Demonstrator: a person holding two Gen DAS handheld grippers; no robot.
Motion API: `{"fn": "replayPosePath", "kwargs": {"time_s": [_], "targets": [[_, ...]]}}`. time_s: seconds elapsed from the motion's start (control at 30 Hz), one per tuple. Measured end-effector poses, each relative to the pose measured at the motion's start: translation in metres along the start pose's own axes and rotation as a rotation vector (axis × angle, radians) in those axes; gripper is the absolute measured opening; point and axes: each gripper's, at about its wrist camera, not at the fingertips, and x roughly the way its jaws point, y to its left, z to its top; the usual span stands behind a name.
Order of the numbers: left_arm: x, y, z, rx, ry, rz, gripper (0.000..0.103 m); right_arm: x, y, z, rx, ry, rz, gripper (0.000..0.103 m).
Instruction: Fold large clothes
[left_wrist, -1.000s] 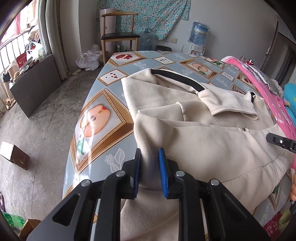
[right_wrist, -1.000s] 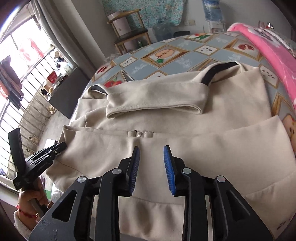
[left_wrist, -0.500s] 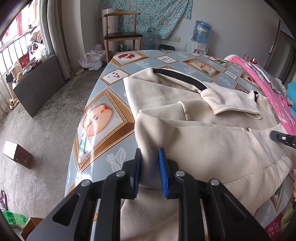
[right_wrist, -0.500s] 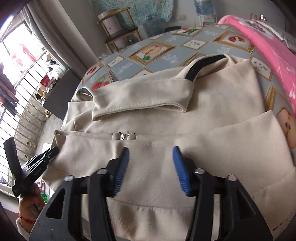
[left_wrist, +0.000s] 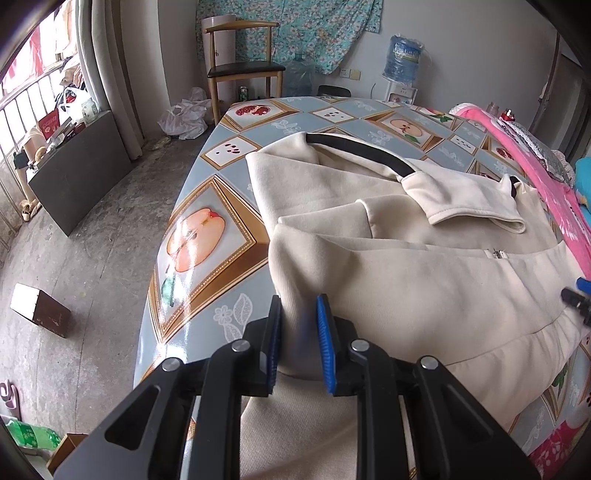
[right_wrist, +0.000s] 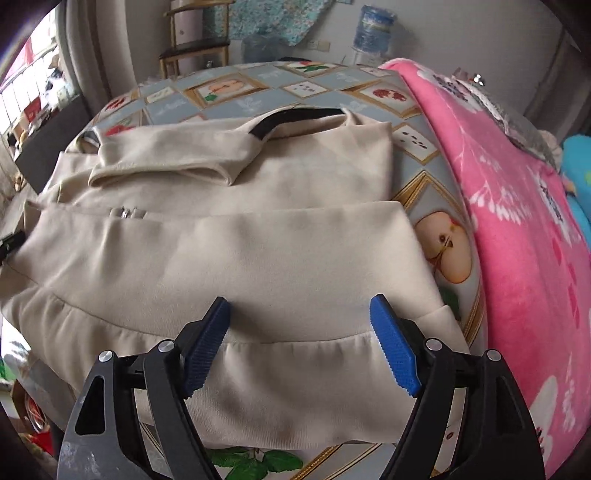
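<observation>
Jacket (left_wrist: 424, 280): a cream zip-up garment with a black neck band is spread on the bench (left_wrist: 221, 236), partly folded; its lower part is doubled up over the body, and the gathered hem hangs off the near edge.
Sleeve (left_wrist: 469, 199): it is laid across the chest, its open cuff turned toward the pink blanket.
Zipper pull (left_wrist: 496, 254): it is seen at the edge of the folded-up panel.
Left gripper (left_wrist: 299, 339): it is held low at the near-left corner of the jacket, pointed along the bench; its jaws are clamped on a bunched fold of the cream cloth, which fills the narrow gap between the blue pads.
Right gripper (right_wrist: 299, 339): it is held above the hem band on the right side of the jacket, tilted down toward it; its jaws are spread wide, with nothing gripped between them. Whether the pads rest on the cloth cannot be told.
Pink blanket (right_wrist: 517, 221): it is lying along the right side of the bench, just beside the jacket.
Chair (left_wrist: 243, 66): it is standing beyond the far end of the bench.
</observation>
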Motion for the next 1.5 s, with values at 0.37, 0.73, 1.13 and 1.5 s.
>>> {"fn": "replayPosePath", "kwargs": {"time_s": [0.37, 0.73, 1.13, 1.5], "targets": [[-0.003, 0.004, 0.001, -0.012, 0.021, -0.014, 0.019, 0.021, -0.083, 0.026, 0.257, 0.078, 0.285, 0.076], [0.0, 0.026, 0.007, -0.098, 0.078, -0.169, 0.019, 0.042, -0.08, 0.035, 0.259, 0.2, 0.417, 0.07], [-0.007, 0.046, 0.003, -0.181, 0.077, -0.352, 0.021, 0.045, -0.106, 0.043, 0.317, 0.188, 0.521, 0.066], [-0.006, 0.049, -0.004, -0.174, 0.073, -0.366, 0.021, 0.038, -0.104, 0.039, 0.286, 0.189, 0.533, 0.055]]}}
